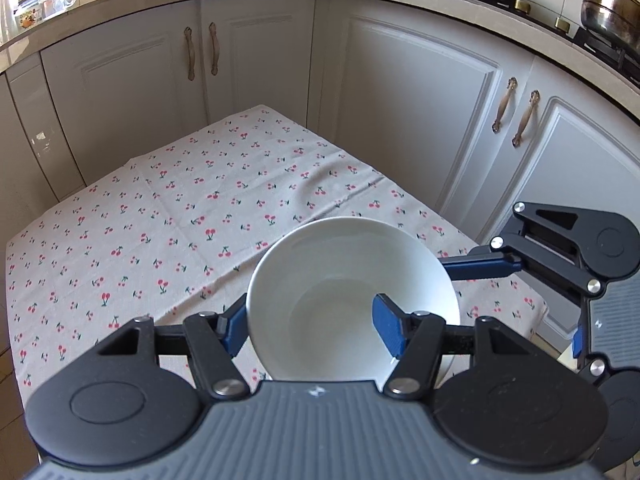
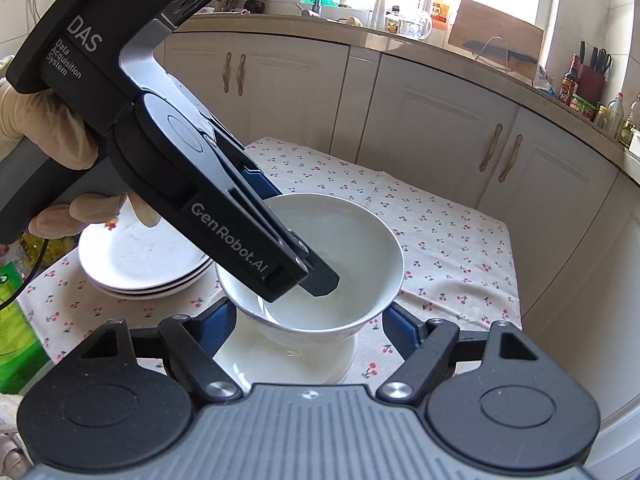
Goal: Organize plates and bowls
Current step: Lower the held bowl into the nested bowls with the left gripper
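A white bowl [image 1: 352, 300] [image 2: 340, 264] sits inside or just above a second white bowl [image 2: 288, 360] on the cherry-print cloth. My left gripper [image 1: 310, 330] grips the upper bowl's rim, one finger inside and one outside; in the right wrist view it reaches down from the upper left [image 2: 304, 276]. My right gripper [image 2: 308, 328] is open, its fingers on either side of the lower bowl, and shows at the right of the left wrist view [image 1: 500, 264]. A stack of white plates [image 2: 140, 264] lies to the left of the bowls.
The cloth-covered table [image 1: 180, 220] stands in a kitchen corner, with white cabinet doors [image 1: 420, 120] close behind it. A green package [image 2: 16, 320] lies at the table's left edge. Counters above hold bottles, a wok and a pot.
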### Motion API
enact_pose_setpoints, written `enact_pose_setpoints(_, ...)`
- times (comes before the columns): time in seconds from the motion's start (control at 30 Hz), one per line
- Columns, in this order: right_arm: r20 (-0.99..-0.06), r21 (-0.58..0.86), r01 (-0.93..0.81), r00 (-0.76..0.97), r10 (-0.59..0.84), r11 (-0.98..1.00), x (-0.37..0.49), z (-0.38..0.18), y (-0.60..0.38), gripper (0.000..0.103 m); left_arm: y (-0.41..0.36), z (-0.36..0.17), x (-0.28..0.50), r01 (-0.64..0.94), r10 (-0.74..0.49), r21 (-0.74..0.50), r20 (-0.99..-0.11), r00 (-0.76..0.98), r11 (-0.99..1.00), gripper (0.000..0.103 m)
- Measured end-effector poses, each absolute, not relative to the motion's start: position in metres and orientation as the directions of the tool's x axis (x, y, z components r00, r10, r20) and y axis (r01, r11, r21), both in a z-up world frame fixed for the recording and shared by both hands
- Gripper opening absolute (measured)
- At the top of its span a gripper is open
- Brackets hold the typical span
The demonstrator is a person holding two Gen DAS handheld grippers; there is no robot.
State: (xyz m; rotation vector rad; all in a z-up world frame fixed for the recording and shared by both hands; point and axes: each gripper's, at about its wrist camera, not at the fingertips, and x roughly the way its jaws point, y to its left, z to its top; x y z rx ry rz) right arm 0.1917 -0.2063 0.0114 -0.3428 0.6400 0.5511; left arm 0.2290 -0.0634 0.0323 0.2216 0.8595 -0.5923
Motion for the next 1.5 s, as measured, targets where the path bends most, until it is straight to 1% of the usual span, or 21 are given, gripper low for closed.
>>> enact_pose_setpoints(0.27,-0.659,-0.117,-0.593,0.646,0.384,0.797,0.18,0.005,-0.207,0.084,-0.063,0.023,0.217,0.574,-0.394,-0.053,-0.779,0.489,0.817,0.063)
enact_pose_setpoints(0.7,-0.692,-0.065,-0.597,0.605,0.395,0.8,0.185,-0.014,-0.21,0.084,-0.063,0.004,0.22,0.572,-0.387,-0.071,-0.803,0.454,0.817,0.063)
enact_pose_setpoints(1.2,-0.702,-0.048,-0.597,0.591,0.398,0.801,0.189,-0.021,-0.211,0.084,-0.066,0.001,0.217,0.602,-0.377,-0.023,-0.798,0.47,0.798,0.063)
enact_pose_setpoints(1.3,-0.703,-0.048,-0.6,0.588,0.399,0.799,0.188,-0.022,-0.211,0.084,-0.065,0.001,0.218,0.599,-0.375,-0.017,-0.794,0.478,0.8,0.067)
enact_pose_setpoints(1.33,-0.702,-0.049,-0.602,0.589,0.401,0.797,0.187,-0.022,-0.21,0.085,-0.065,0.001,0.218,0.599,-0.375,-0.013,-0.791,0.484,0.801,0.068)
enact_pose_setpoints(1.4,-0.69,-0.052,-0.611,0.594,0.414,0.79,0.184,-0.022,-0.21,0.093,-0.063,0.002,0.218,0.603,-0.387,-0.023,-0.785,0.483,0.797,0.07)
enact_pose_setpoints(1.47,-0.677,-0.055,-0.625,0.597,0.431,0.779,0.18,-0.019,-0.21,0.096,-0.062,0.004,0.217,0.602,-0.388,-0.016,-0.779,0.493,0.798,0.072)
enact_pose_setpoints(1.5,-0.671,-0.061,-0.629,0.601,0.435,0.775,0.179,-0.018,-0.21,0.097,-0.061,0.006,0.217,0.602,-0.389,-0.013,-0.774,0.5,0.798,0.075)
